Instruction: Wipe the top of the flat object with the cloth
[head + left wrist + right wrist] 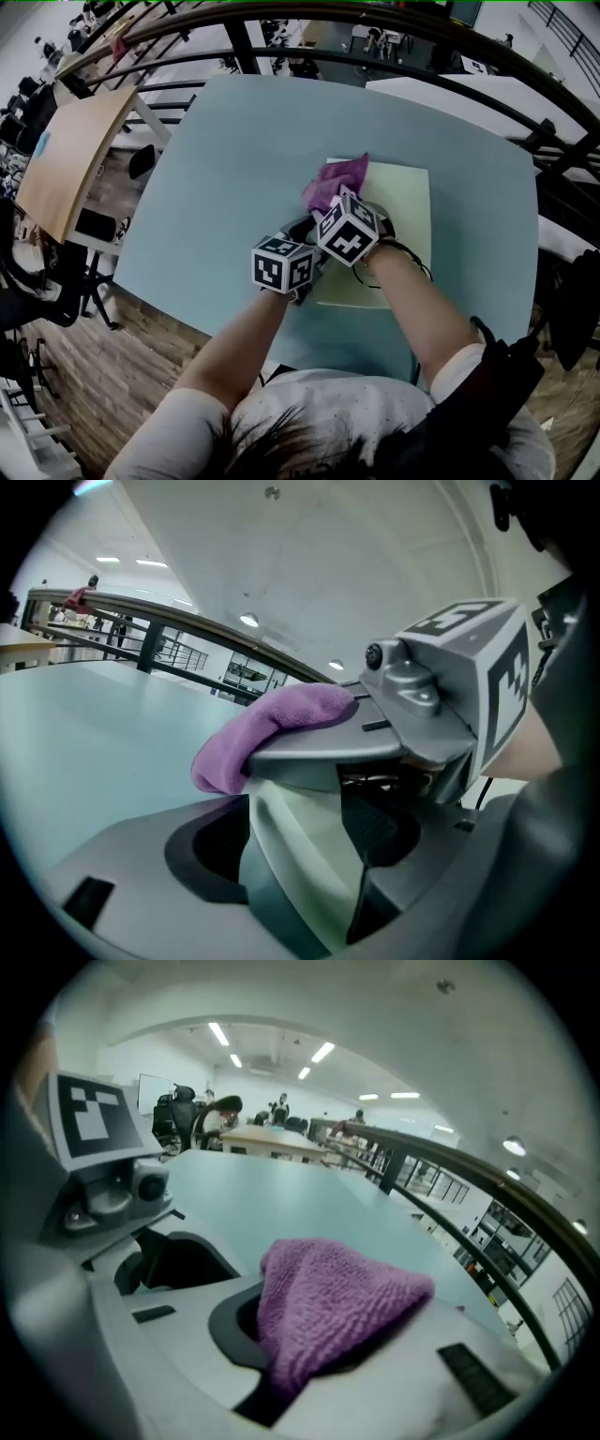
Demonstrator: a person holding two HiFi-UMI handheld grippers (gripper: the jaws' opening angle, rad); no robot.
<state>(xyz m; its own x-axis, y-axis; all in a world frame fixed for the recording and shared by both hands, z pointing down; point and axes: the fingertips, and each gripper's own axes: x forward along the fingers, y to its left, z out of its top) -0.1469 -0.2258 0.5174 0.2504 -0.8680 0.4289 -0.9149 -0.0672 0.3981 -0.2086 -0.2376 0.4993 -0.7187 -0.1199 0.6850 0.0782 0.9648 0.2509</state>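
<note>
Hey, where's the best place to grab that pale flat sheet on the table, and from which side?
Take the sheet by its near left edge, coming in low from the left, probably. It lies flat on the table, so only an edge gives purchase, and the cloth occupies the far left corner.

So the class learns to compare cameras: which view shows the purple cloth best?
The right gripper view: the purple cloth fills the middle, clamped between the jaws, with its weave plain to see. The head view shows it small, at the far corner of the pale flat sheet. The left gripper view shows only one fold of it.
</note>
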